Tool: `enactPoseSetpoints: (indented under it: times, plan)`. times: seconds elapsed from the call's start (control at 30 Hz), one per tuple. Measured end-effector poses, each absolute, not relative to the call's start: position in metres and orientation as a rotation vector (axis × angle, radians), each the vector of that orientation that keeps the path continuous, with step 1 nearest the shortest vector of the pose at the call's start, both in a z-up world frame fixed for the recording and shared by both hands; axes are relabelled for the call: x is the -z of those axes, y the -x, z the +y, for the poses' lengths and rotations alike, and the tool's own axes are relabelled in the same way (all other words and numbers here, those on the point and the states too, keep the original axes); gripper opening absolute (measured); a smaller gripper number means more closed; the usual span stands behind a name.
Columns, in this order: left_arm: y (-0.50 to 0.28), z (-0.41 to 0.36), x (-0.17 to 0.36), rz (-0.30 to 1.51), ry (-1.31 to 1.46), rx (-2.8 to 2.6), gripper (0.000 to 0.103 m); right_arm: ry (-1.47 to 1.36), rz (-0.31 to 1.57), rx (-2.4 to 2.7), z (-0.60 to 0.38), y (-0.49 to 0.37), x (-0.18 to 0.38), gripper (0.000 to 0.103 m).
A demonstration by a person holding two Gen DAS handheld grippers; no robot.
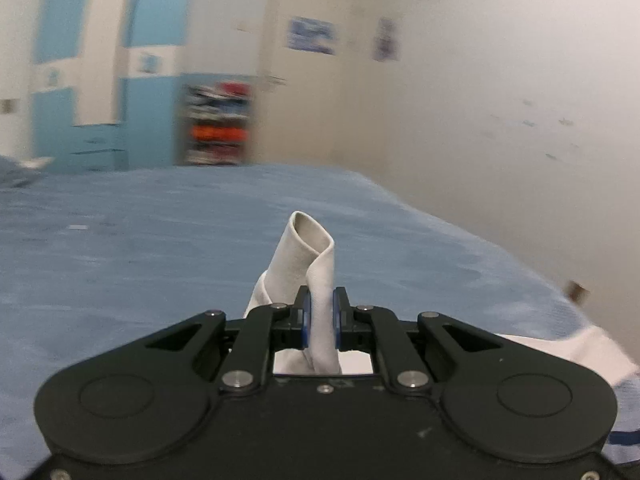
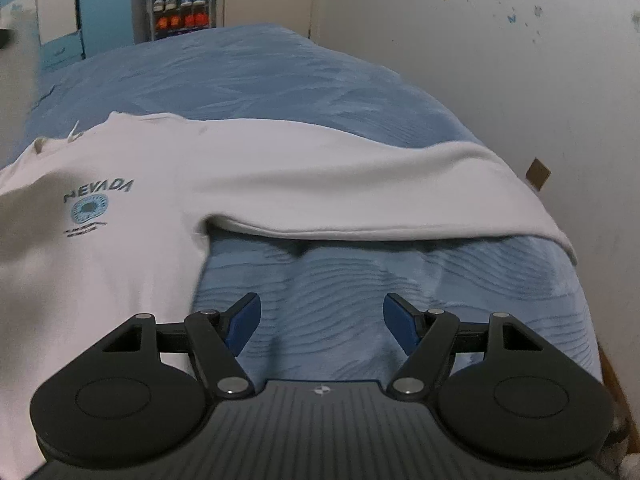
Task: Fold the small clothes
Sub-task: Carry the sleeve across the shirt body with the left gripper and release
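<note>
The white shirt (image 2: 280,168) is soft, smooth cloth, and the blue bed cover (image 2: 320,280) is fuzzy cloth with wavy ridges. The right gripper (image 2: 322,322) and the left gripper (image 1: 320,312) are dull black plastic with small shiny metal screws. Their pads (image 2: 244,324) look like smooth blue rubber.

The white sweatshirt (image 2: 280,168) carries a grey-blue "NEVADA" print (image 2: 98,190) above a light blue round emblem (image 2: 89,208). It lies on a bed (image 2: 260,68) covered in medium blue with a faint wavy texture. Each black tool, left tool (image 1: 320,312) and right tool (image 2: 322,324), has dark blue pads (image 2: 244,322). The wardrobe (image 1: 104,80) shows light blue and white panels; the wall (image 2: 500,60) is off-white with small blue and yellow specks. Orange shoes (image 2: 182,21) sit on a grey rack.
</note>
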State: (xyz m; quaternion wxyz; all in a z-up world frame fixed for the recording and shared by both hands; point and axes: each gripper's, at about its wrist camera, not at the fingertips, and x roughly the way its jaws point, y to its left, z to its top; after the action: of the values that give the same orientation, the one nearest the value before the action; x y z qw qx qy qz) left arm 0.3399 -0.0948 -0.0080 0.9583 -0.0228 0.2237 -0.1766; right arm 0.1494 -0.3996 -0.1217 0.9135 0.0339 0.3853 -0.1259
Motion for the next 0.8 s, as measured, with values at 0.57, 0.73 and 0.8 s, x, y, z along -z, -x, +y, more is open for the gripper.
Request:
enactPoseSetpoints:
  times: [0.57, 0.73, 0.8]
  plan:
    - [-0.36, -0.248, 0.184, 0.78, -0.067, 0.517, 0.053, -0.157, 0.856, 0.245, -0.424, -0.152, 0.152, 0.083]
    - [-0.352, -0.256, 0.151, 0.74, -0.09, 0.55, 0.053, -0.161, 0.85, 0.254, -0.423, -0.152, 0.149, 0.083]
    - [-0.354, -0.251, 0.14, 0.726, -0.068, 0.564, 0.054, -0.167, 0.844, 0.256, -0.423, -0.152, 0.148, 0.083]
